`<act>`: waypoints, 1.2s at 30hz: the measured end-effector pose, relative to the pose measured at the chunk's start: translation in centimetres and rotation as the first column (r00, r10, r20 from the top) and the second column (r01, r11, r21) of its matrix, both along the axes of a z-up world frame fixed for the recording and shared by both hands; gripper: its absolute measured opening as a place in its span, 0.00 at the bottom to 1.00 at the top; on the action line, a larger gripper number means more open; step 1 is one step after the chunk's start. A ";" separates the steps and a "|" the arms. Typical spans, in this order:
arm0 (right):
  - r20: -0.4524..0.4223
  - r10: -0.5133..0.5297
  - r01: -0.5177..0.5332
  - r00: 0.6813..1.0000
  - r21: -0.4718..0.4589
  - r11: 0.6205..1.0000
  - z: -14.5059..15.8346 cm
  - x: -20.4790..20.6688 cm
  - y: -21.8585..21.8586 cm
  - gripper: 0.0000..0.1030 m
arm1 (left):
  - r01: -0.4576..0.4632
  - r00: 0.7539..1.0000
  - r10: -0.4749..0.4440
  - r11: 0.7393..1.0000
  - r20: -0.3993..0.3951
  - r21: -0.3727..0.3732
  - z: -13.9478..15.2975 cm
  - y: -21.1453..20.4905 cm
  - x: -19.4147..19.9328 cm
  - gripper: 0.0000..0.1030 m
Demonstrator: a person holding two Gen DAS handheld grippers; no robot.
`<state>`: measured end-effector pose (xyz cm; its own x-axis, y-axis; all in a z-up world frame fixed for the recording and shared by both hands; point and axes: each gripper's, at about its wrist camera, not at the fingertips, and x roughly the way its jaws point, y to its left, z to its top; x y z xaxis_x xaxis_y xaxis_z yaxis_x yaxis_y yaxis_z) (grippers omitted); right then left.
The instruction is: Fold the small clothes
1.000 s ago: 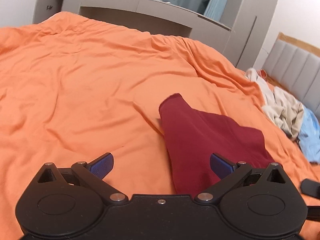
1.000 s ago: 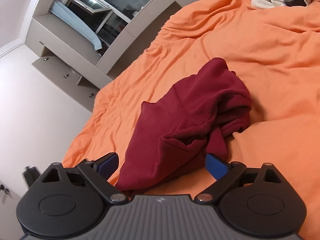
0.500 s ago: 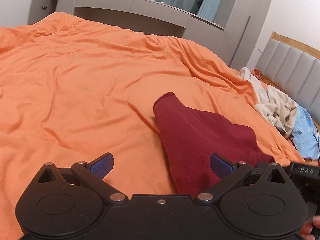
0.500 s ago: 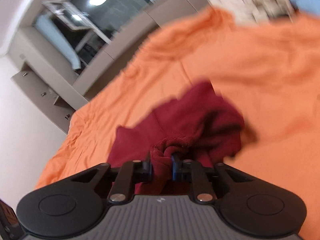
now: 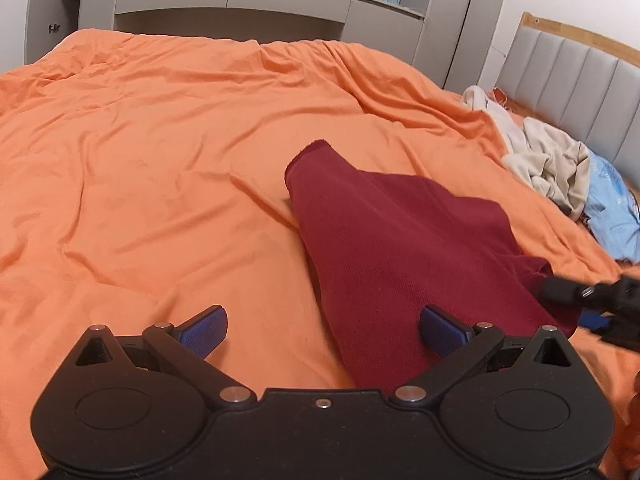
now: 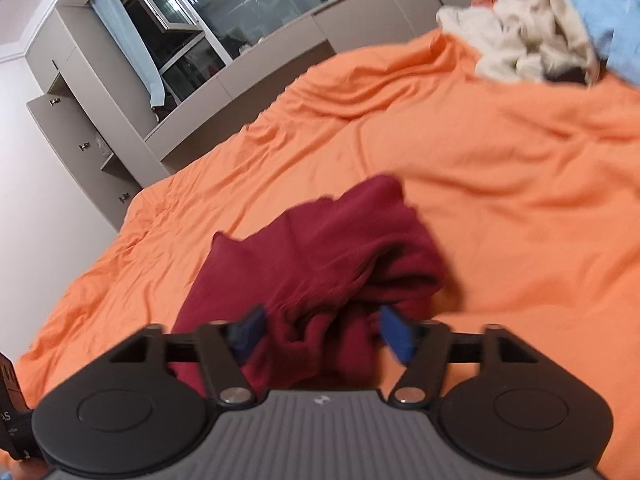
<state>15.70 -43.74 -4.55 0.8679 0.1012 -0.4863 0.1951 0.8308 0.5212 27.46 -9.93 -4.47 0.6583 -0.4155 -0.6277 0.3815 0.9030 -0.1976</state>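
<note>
Garment [image 5: 400, 240], maroon, lies mid-bed [image 5: 160, 160] in left view with left claw [image 5: 322, 326] apart over its near edge; right view shows right claw [image 6: 320, 330] opening around bunched cloth, which may slump and spoil the fold.

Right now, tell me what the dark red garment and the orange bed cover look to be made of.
Dark red garment: a soft knit, maybe fleece or sweatshirt jersey; matte, with a fine ribbed grain and thick, rounded folds.

Orange bed cover: a thin woven cloth, probably cotton or a blend; matte, smooth, with many sharp shallow creases over a padded filling. The exact fibre of either cannot be told.
</note>
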 end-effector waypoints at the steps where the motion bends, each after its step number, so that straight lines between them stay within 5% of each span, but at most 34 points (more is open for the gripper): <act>1: 0.003 -0.007 0.007 1.000 -0.017 1.000 0.2 -0.1 -0.5 0.75 | 0.001 1.000 -0.001 1.000 -0.001 0.002 -0.1 0.0 0.0 0.99; 11: -0.062 -0.016 0.011 0.998 -0.087 0.996 -0.7 6.8 -6.7 0.77 | -0.001 1.000 0.001 1.000 -0.022 0.007 -0.5 -0.2 0.4 0.99; 20: -0.121 -0.003 -0.018 0.993 -0.171 0.985 -3.2 11.8 -6.8 0.77 | -0.002 0.999 0.002 1.000 -0.037 0.013 -0.9 -0.5 0.7 0.99; 28: -0.132 -0.072 0.049 0.989 -0.173 0.984 -3.9 10.9 -7.5 0.78 | -0.002 0.999 0.002 1.000 -0.038 0.014 -1.0 -0.6 0.8 1.00; 36: -0.129 -0.032 0.021 0.991 -0.091 0.996 -3.7 8.1 -8.3 0.78 | -0.004 0.999 0.004 1.000 -0.039 0.007 -1.1 -0.6 0.8 1.00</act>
